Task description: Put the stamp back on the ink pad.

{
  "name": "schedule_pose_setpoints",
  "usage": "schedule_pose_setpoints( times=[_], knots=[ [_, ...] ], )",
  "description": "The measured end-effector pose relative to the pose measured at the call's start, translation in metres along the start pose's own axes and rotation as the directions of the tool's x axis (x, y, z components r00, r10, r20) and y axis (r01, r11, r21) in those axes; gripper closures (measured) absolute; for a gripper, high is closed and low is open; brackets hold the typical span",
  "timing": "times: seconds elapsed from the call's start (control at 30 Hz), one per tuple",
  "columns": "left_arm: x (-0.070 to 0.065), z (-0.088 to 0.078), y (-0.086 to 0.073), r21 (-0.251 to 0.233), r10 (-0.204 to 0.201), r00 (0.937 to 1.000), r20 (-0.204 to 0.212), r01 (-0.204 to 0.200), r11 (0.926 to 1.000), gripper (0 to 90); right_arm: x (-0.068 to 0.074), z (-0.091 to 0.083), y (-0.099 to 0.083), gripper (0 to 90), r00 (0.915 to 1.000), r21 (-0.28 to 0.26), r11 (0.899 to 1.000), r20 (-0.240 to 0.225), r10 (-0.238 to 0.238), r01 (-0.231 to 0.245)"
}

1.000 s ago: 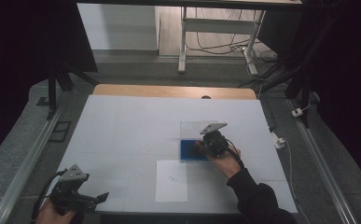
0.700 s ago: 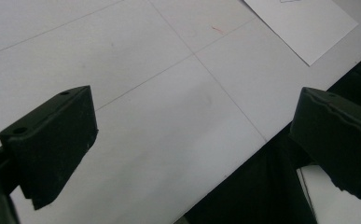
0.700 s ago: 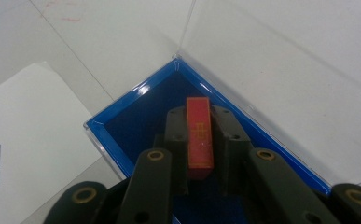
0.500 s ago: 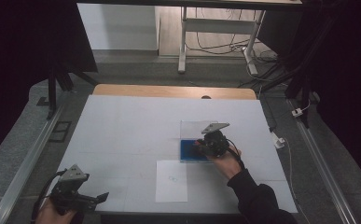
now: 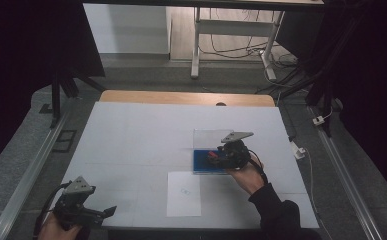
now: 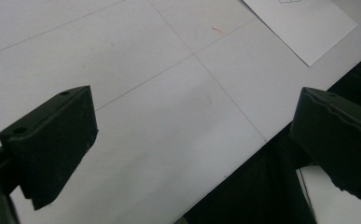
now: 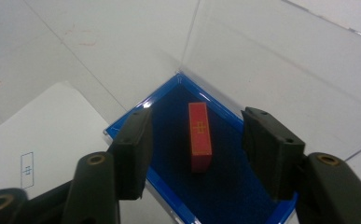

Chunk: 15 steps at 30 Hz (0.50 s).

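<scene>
A small red block [image 7: 199,135] with a yellow mark lies flat on the dark blue floor of an open blue box [image 7: 225,182]. The box's clear lid [image 7: 262,56] stands up behind it. My right gripper [image 7: 199,149] hovers over the box with a jaw on each side of the block. The jaws have just been opening and the pads stand apart from the block. In the high view the right gripper [image 5: 216,156] sits over the blue box [image 5: 200,164] right of centre. My left gripper [image 5: 108,212] rests open at the table's front left edge, nothing between its jaws [image 6: 192,144].
A white sheet of paper [image 5: 183,193] with a small printed outline lies just in front and left of the box. The white table top [image 5: 141,135] has thin grid lines. A cable and a white plug [image 5: 297,150] lie at its right edge.
The right gripper has barely shifted over the blue box, and the red block now shows at its tip. The left gripper has not moved.
</scene>
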State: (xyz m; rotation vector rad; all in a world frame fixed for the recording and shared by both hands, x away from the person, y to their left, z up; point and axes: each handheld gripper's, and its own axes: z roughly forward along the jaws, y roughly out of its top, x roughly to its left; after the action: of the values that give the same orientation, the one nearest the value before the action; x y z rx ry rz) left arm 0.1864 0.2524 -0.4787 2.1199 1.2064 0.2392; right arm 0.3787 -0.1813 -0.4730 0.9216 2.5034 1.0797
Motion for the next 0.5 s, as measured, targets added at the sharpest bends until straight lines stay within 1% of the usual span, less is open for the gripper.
schedule_pose_setpoints(
  times=[0.17, 0.23, 0.37, 0.5],
  knots=[
    [0.000, 0.000, 0.000, 0.000, 0.000, 1.0000, 0.000, 0.000, 1.0000, 0.6, 0.002, -0.005, -0.001, 33.4, 1.0000, -0.007, 1.000, -0.002, 0.004, -0.004],
    [0.000, 0.000, 0.000, 0.000, -0.001, 1.0000, 0.000, 0.001, 1.0000, 0.5, 0.003, -0.006, -0.002, 29.7, 0.9997, -0.006, 1.000, -0.016, 0.017, -0.017],
    [0.000, 0.000, 0.000, -0.001, -0.002, 1.0000, 0.000, 0.002, 1.0000, 0.6, 0.004, -0.010, -0.003, 25.0, 0.9996, -0.004, 1.000, -0.022, 0.015, -0.015],
    [0.000, 0.000, 0.000, -0.001, -0.005, 1.0000, -0.001, 0.005, 1.0000, 0.6, 0.004, -0.014, -0.004, 19.9, 0.9990, -0.012, 0.999, -0.026, 0.037, -0.038]
  ],
)
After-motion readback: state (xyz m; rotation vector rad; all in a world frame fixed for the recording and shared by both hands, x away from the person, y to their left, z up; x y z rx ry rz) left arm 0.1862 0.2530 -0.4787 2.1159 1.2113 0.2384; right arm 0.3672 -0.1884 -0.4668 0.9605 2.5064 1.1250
